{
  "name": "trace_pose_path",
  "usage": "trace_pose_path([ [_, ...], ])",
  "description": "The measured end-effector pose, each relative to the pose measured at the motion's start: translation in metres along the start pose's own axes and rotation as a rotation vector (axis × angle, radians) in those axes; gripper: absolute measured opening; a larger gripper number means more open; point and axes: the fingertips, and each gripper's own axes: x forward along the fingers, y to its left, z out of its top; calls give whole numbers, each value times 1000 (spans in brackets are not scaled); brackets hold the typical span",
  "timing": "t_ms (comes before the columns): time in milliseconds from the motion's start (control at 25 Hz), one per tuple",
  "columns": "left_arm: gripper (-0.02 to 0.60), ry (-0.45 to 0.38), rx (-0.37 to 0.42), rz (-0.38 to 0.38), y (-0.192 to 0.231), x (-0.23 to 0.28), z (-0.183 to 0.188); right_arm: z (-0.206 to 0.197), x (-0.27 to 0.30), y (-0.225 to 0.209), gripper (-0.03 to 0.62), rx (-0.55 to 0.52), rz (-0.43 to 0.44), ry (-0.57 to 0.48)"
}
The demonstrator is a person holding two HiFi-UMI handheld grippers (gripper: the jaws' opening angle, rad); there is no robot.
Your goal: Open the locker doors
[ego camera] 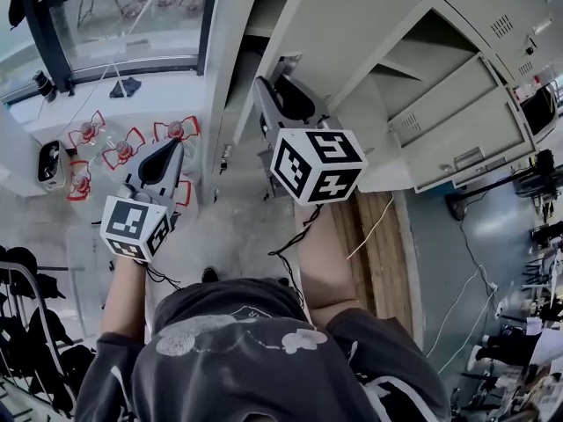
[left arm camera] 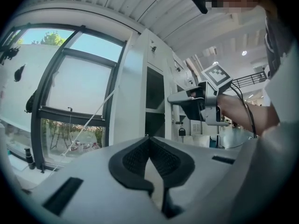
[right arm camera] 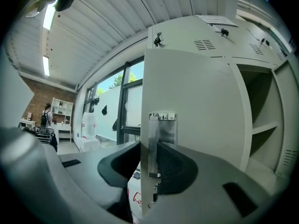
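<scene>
The grey lockers [ego camera: 457, 69] stand ahead, several of their doors swung out. My right gripper [ego camera: 266, 86] is at the free edge of a tall door [ego camera: 352, 25]. In the right gripper view the door's edge [right arm camera: 145, 101] and its metal handle plate [right arm camera: 162, 125] sit between the pads, which press on both sides; right gripper [right arm camera: 149, 146] is shut on that edge. Beside the door an open compartment with a shelf [right arm camera: 264, 125] shows. My left gripper [ego camera: 170, 152] hangs to the left, away from the lockers, shut and empty [left arm camera: 149, 141]. From it I see the right gripper [left arm camera: 196, 104] at the lockers [left arm camera: 156, 92].
A large window [left arm camera: 74, 87] is left of the lockers, with red-and-white objects [ego camera: 123, 148] below it. A wooden board [ego camera: 383, 253] and cables lie on the floor at right. A rack of dark clothes [ego camera: 26, 323] stands at lower left. A person [right arm camera: 46, 115] stands far off.
</scene>
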Motion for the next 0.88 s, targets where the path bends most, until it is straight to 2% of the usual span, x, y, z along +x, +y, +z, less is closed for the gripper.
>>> trace_pose_path([
  [360, 9, -27, 47, -64, -52, 21, 9, -12, -44, -6, 126, -8, 66, 3],
  [640, 9, -18, 18, -40, -81, 22, 10, -12, -73, -14, 129, -1, 113, 16],
  [880, 9, -4, 23, -35, -118, 17, 11, -12, -105, -27, 132, 8, 148, 11],
])
